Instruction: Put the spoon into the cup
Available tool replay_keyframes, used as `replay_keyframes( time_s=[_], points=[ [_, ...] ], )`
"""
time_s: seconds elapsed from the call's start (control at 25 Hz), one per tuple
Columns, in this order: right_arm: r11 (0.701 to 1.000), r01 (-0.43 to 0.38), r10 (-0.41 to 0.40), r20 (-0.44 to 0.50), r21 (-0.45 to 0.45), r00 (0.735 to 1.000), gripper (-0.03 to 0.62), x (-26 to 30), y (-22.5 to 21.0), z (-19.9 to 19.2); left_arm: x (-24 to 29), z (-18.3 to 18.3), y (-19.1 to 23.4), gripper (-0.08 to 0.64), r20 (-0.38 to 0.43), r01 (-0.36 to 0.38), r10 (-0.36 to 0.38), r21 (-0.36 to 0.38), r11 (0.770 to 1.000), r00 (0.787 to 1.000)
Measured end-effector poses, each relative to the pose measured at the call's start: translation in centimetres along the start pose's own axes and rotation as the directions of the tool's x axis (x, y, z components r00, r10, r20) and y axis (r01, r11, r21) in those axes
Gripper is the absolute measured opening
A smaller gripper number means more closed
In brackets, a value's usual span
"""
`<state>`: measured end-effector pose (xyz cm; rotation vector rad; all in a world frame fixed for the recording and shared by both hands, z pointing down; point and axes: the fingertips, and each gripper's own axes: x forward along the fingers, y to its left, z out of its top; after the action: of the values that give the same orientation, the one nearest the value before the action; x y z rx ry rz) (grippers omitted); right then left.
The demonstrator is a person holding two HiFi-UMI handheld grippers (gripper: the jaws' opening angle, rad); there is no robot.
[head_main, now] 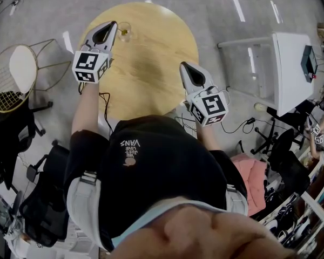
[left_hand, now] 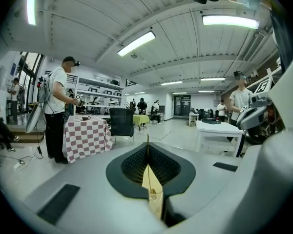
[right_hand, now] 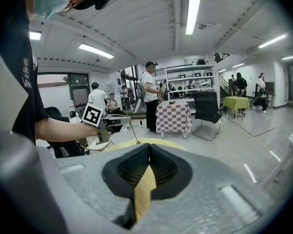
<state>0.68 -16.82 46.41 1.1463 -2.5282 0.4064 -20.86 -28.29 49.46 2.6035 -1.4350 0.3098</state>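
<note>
A small clear glass cup (head_main: 124, 32) stands near the far left edge of the round wooden table (head_main: 151, 63), with something golden showing inside it. My left gripper (head_main: 112, 26) hovers right beside the cup, its jaws shut on a thin gold spoon handle (left_hand: 147, 139) that pokes out past the tips. In the right gripper view the spoon (right_hand: 134, 132) slants down from the left gripper (right_hand: 118, 121) towards the table; the cup is hidden there. My right gripper (head_main: 184, 67) hangs over the table's near right edge, shut and holding nothing.
A wire chair with a white seat (head_main: 19, 72) stands left of the table. A white desk (head_main: 291, 69) is at the right, with black chairs and cables on the floor around me. People and a checkered table (right_hand: 173, 116) are farther off.
</note>
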Motion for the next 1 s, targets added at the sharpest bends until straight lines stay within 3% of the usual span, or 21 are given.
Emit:
replay_keyframes(
  time_s=[1.0],
  points=[
    [1.0, 0.012, -0.012, -0.016, -0.001, 1.0, -0.002, -0.4, 0.4, -0.5, 1.6, -4.4, 1.2, 0.011, -0.086, -0.005, -0.003, -0.092, 0.996, 0.996]
  ],
)
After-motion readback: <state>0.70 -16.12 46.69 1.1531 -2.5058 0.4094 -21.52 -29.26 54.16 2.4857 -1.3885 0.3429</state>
